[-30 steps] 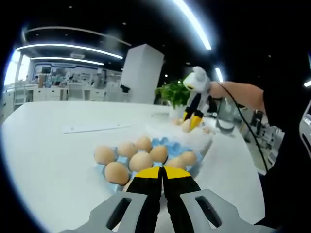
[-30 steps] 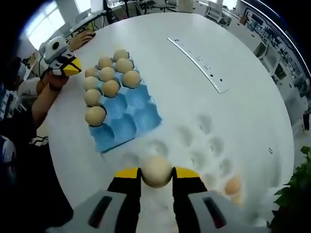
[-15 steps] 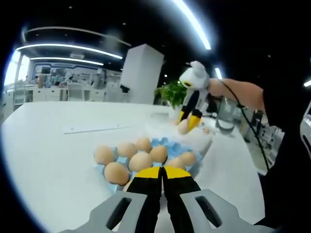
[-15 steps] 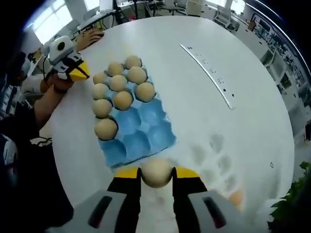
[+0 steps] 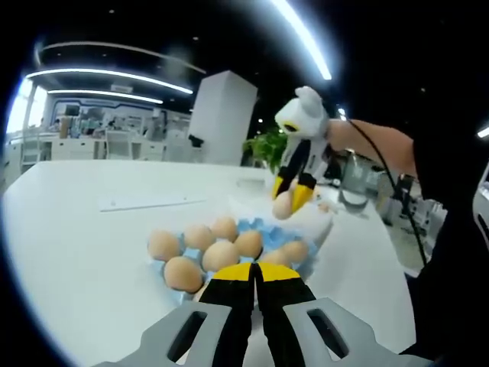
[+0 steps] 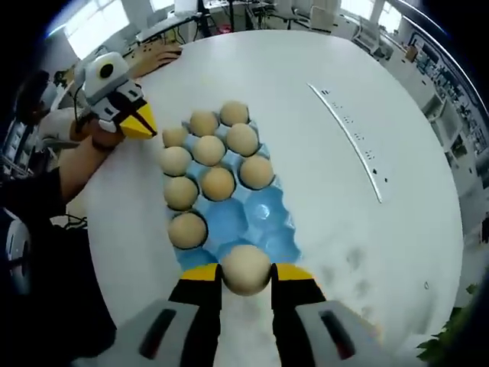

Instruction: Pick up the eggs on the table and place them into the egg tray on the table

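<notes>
Room: an open office with ceiling light strips [image 5: 302,34], a white pillar [image 5: 221,115] and a green plant [image 5: 267,145] is lying behind the round white table [image 6: 321,61].
Table: it is carrying a blue egg tray [image 6: 260,222] and a long pale strip [image 6: 351,141] lying well apart from it.
Egg tray: eight eggs [image 6: 218,182] are sitting in its cups; the cups nearest the right tongs are lying bare.
Right tongs [image 6: 246,275]: they are gripping one egg [image 6: 245,269] between the yellow tips, hanging just above the tray's near edge.
Right arm: in the left gripper view a bare forearm [image 5: 378,145] is reaching in from the right, tongs pointing down at the table.
Left tongs [image 5: 254,274]: the yellow tips are pressing together with nothing between them, sitting low beside the tray.
Left hand [image 6: 103,130]: it is resting near the table's edge.
</notes>
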